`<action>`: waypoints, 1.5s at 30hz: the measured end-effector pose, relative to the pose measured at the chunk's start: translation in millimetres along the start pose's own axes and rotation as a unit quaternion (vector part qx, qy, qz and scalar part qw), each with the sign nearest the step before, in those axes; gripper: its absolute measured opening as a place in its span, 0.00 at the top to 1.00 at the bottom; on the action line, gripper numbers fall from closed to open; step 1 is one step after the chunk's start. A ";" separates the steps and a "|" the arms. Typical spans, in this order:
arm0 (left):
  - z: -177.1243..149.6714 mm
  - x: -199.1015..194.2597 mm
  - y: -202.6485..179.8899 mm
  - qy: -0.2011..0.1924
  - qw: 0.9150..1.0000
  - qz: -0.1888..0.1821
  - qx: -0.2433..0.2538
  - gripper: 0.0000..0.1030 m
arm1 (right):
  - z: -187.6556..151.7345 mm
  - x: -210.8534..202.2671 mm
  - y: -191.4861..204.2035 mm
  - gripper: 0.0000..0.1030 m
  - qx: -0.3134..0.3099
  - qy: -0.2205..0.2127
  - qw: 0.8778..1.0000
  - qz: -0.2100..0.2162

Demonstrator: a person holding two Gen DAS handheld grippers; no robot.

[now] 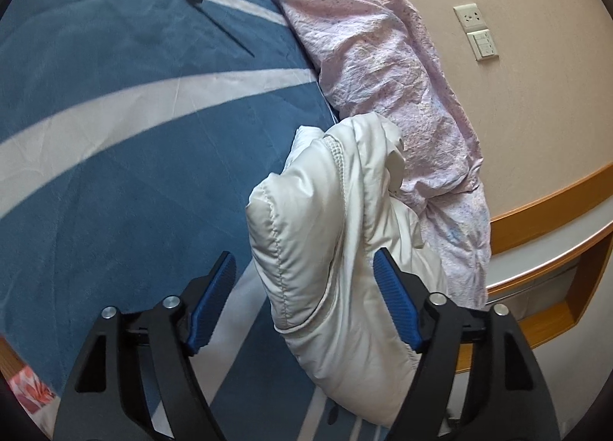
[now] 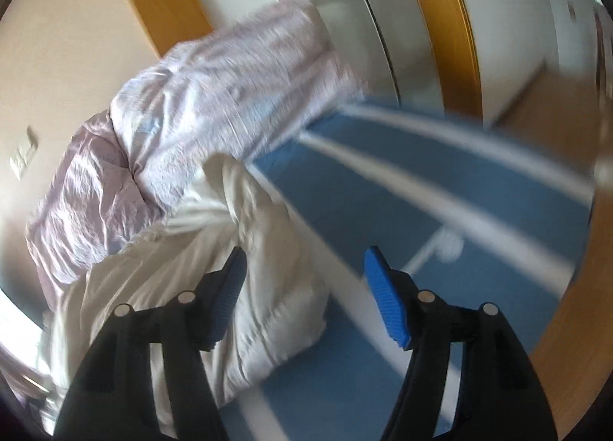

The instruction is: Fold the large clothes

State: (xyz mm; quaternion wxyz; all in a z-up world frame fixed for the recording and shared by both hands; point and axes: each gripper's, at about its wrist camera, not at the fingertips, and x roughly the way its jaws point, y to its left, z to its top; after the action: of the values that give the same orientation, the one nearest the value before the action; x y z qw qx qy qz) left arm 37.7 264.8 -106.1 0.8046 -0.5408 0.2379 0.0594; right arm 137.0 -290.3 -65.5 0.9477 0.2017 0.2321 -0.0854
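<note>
Two open grippers, left [image 1: 304, 272] and right [image 2: 304, 268], close on a bunched white padded jacket [image 1: 329, 242] at lower centre, lying on a blue striped bedspread [image 1: 134, 134] beside a lilac quilt [image 1: 383, 77]. Nothing is gripped yet; spreading it flat likely comes first.

This is a bedroom in a home or a hotel-like room. A bed fills the left and centre of the left wrist view, covered by a blue bedspread [image 1: 134, 180] with broad white stripes. A crumpled lilac quilt [image 1: 387, 69] is heaped at the bed's edge, against a plain beige wall [image 1: 536, 127]. At the upper right of that view, a wall socket [image 1: 470, 16] sits above a light switch [image 1: 483, 44]. A wooden-trimmed ledge [image 1: 544, 253] curves along the wall at the right. In the blurred right wrist view, white cabinet panels [image 2: 505, 31] with orange wood edging cross the top.
</note>
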 end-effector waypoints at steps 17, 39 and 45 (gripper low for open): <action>-9.1 12.3 -19.0 0.004 0.996 0.044 0.077 0.11 | -30.4 10.8 171.4 0.37 -0.260 0.061 0.954 0.137; 0.7 38.5 -25.0 0.023 0.998 0.032 0.045 0.11 | -87.4 77.9 233.0 0.34 -0.354 0.125 0.924 0.072; 1.0 46.6 -31.2 0.010 0.999 0.027 0.035 0.28 | -97.1 80.1 236.7 0.34 -0.373 0.114 0.919 0.054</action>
State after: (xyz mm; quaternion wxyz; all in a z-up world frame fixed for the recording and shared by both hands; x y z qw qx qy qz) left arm 90.0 245.4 -100.4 0.8187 -0.5064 0.2621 0.0678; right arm 228.4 -40.8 -101.1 0.9246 -0.1453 0.3424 0.0826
